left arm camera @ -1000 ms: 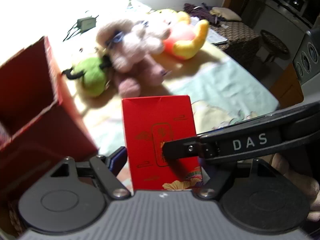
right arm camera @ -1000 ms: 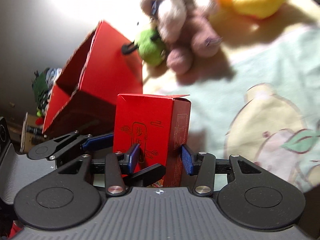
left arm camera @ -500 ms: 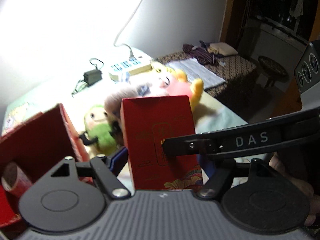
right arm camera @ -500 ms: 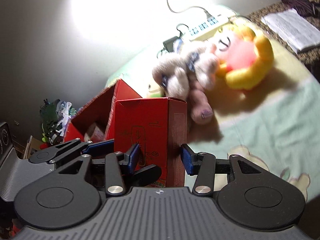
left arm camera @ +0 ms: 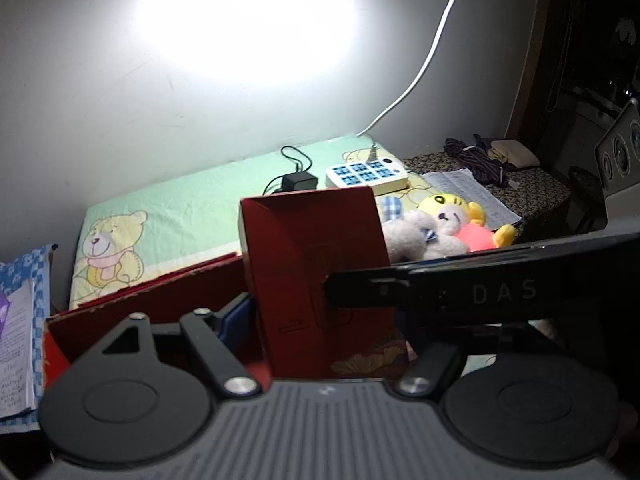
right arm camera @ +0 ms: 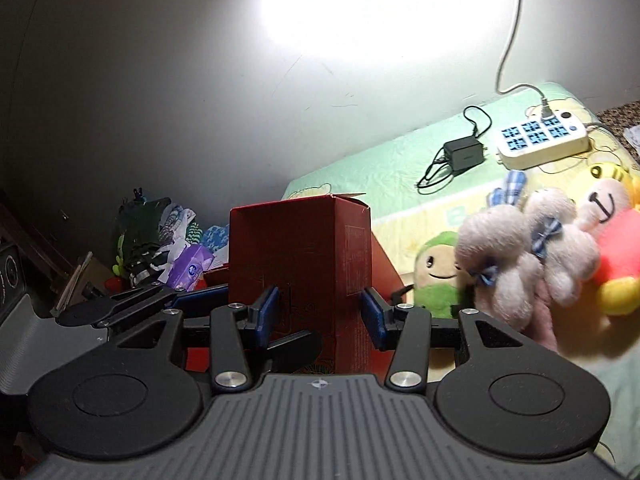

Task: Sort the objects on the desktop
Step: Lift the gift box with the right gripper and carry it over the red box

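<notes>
both tools pinch the tall red cardboard box (right arm camera: 298, 264) and hold it upright. the right tool (right arm camera: 320, 316) has its blue pads on two sides, and the left tool (left arm camera: 320, 312) squeezes the other two. just behind the tall box is a big open red box (left arm camera: 152, 296). fluffy toy animals (right arm camera: 532, 256) lie on the green bear-print worktop (left arm camera: 192, 204).

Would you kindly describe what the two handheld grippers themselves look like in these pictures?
Both grippers are matte black plastic. Each has a grey ribbed base plate, two round black discs at its sides and silver pivot screws on angled linkage arms. The fingers carry blue pads. In the left wrist view, the right gripper's finger crosses the frame and bears pale "DAS" lettering. The left gripper matches it. No cables or sleeves show.
</notes>
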### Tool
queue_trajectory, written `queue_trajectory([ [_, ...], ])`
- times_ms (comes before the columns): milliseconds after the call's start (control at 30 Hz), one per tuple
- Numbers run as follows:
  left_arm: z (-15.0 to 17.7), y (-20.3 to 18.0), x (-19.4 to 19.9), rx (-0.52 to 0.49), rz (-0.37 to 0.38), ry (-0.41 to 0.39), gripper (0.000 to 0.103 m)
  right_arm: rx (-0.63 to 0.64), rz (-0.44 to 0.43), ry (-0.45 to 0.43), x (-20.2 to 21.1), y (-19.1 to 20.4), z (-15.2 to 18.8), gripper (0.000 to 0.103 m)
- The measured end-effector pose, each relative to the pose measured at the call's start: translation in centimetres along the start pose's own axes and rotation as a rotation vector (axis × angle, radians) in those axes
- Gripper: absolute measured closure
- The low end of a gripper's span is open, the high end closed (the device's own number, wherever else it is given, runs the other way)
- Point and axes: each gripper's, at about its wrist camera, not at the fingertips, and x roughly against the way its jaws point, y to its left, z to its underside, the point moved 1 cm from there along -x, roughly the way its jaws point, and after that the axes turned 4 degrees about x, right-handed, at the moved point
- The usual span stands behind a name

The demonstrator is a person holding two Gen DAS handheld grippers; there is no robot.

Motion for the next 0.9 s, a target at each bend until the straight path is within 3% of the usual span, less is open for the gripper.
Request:
queue_trajectory([
  [400, 2.7, 8.4, -4.2, 0.098, -0.022, 0.14, 0.026, 0.059, -0.004, 0.169, -10.1, 3.7, 0.5, 0.055],
  [667, 4.0, 11.1, -8.9, 0.157, 0.03, 0.314, 0.027, 0.035, 0.084, 0.333, -14.7, 3.6, 1.4, 0.055],
  [900, 4.9, 12.6, -12.2, 0.215, 0.014, 0.467, 0.027, 0.061, 0.159, 0.477, -18.5, 3.6, 1.8, 0.056],
])
